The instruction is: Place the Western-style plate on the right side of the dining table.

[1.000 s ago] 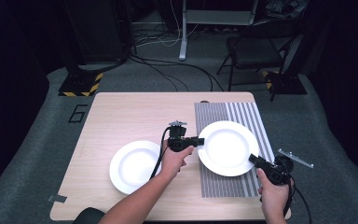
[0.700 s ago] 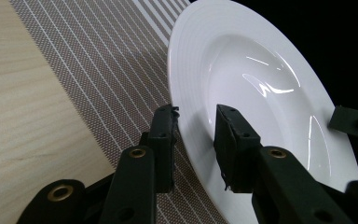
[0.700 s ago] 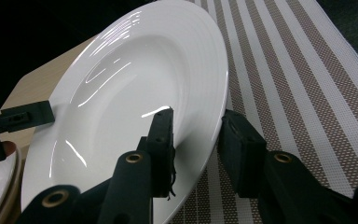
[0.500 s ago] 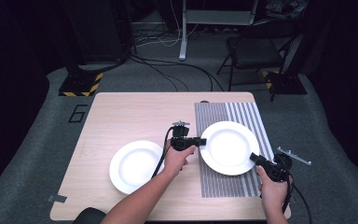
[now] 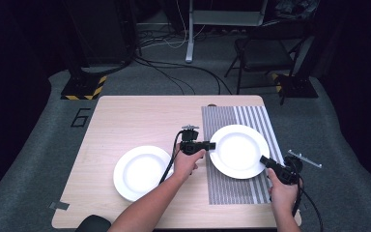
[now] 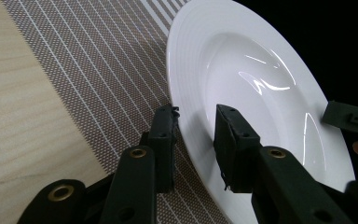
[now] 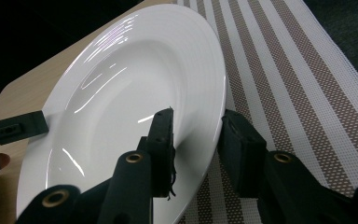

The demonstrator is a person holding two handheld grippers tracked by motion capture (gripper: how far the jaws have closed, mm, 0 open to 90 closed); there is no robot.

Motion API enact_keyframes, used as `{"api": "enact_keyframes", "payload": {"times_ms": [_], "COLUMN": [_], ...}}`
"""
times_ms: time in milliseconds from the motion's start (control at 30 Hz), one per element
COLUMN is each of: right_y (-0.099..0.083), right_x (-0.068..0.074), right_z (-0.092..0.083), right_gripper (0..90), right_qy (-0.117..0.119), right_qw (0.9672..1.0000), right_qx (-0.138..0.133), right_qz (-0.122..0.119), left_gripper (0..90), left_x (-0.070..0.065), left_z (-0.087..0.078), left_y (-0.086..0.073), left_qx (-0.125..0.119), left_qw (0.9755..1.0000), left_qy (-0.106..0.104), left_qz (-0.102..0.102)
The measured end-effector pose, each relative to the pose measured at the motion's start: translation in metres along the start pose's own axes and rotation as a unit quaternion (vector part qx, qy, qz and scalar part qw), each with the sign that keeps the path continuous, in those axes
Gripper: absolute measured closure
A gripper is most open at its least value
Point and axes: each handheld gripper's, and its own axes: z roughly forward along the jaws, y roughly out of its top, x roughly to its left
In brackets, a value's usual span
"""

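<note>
A white plate (image 5: 239, 151) hangs just over the striped placemat (image 5: 232, 188) on the right part of the wooden table (image 5: 140, 121). My left gripper (image 5: 212, 145) is shut on the plate's left rim; in the left gripper view its jaws straddle the rim (image 6: 196, 126), one under it and one on the plate (image 6: 242, 74). My right gripper (image 5: 263, 160) is shut on the near right rim. In the right gripper view, one of its jaws (image 7: 196, 126) lies inside the plate (image 7: 135, 79) and the other outside, over the mat (image 7: 298, 70).
A second white plate (image 5: 142, 171) lies on the bare wood to the left of my left forearm. Past the far edge of the table stand a chair (image 5: 263, 53) and cables on the dark floor. The table's right edge runs close beside the mat.
Both grippers and the plate between them have sunk slightly toward the mat. Both grips are as before.
</note>
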Motion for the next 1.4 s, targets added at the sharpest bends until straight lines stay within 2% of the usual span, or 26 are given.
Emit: {"api": "enact_keyframes", "payload": {"times_ms": [33,100,233,267,300,433,467,533,567,600,667,700,767,933,1067,1300,1333,1400], "right_y": [0.001,0.002,0.003,0.004,0.004,0.006,0.006,0.007,0.007,0.008,0.008,0.009,0.010,0.011,0.011,0.011,0.011,0.010], "right_x": [0.000,-0.001,-0.003,-0.003,-0.004,-0.008,-0.009,-0.011,-0.012,-0.012,-0.014,-0.015,-0.018,-0.023,-0.025,-0.026,-0.026,-0.027], "right_z": [0.001,0.004,0.009,0.010,0.011,0.014,0.014,0.015,0.014,0.014,0.014,0.014,0.014,0.014,0.015,0.019,0.019,0.021], "right_gripper": [66.1,66.5,66.5,66.5,66.5,66.5,66.5,66.5,66.5,66.5,66.5,66.5,66.5,66.4,66.4,66.4,66.4,66.4], "right_qy": [0.000,-0.001,-0.005,-0.005,-0.007,-0.007,-0.010,-0.009,-0.010,-0.009,-0.011,-0.013,-0.017,-0.023,-0.030,-0.032,-0.034,-0.034], "right_qw": [1.0000,1.0000,0.9999,0.9999,0.9999,0.9998,0.9998,0.9998,0.9998,0.9998,0.9998,0.9998,0.9998,0.9996,0.9993,0.9993,0.9991,0.9992], "right_qx": [0.002,0.005,0.012,0.014,0.015,0.019,0.020,0.017,0.018,0.018,0.015,0.015,0.014,0.016,0.018,0.021,0.023,0.023], "right_qz": [0.002,0.003,-0.002,0.000,-0.001,-0.003,0.000,-0.003,-0.003,-0.001,-0.004,-0.002,0.001,0.005,0.011,-0.001,0.004,0.000], "left_gripper": [69.3,69.5,69.6,69.6,69.6,69.6,69.6,69.6,69.5,69.5,69.4,69.4,69.5,69.5,69.4,69.4,69.4,69.4], "left_x": [0.002,0.003,0.006,0.006,0.007,0.005,0.006,0.005,0.006,0.005,0.004,0.003,0.002,-0.002,-0.001,0.003,0.003,0.003], "left_z": [0.001,0.003,0.007,0.008,0.008,0.012,0.013,0.016,0.017,0.018,0.022,0.023,0.025,0.033,0.037,0.040,0.040,0.042], "left_y": [0.001,0.001,0.001,0.001,0.001,0.001,0.001,0.001,0.001,0.001,0.002,0.002,0.004,0.007,0.006,0.005,0.005,0.004], "left_qx": [0.001,-0.004,-0.005,-0.007,0.000,-0.001,0.000,0.001,-0.001,0.001,0.002,0.004,0.004,0.005,0.010,0.012,0.012,0.013], "left_qw": [1.0000,1.0000,0.9999,0.9998,1.0000,1.0000,1.0000,1.0000,1.0000,1.0000,1.0000,1.0000,0.9999,1.0000,0.9999,0.9999,0.9998,0.9998], "left_qy": [0.003,0.005,0.003,0.002,0.002,0.005,0.006,0.004,0.006,0.005,0.009,0.007,0.009,0.005,0.006,0.009,0.011,0.013], "left_qz": [0.007,-0.003,-0.010,-0.018,-0.007,-0.008,0.000,-0.007,0.000,-0.007,0.001,-0.005,0.004,0.006,0.003,0.007,0.008,0.004]}}
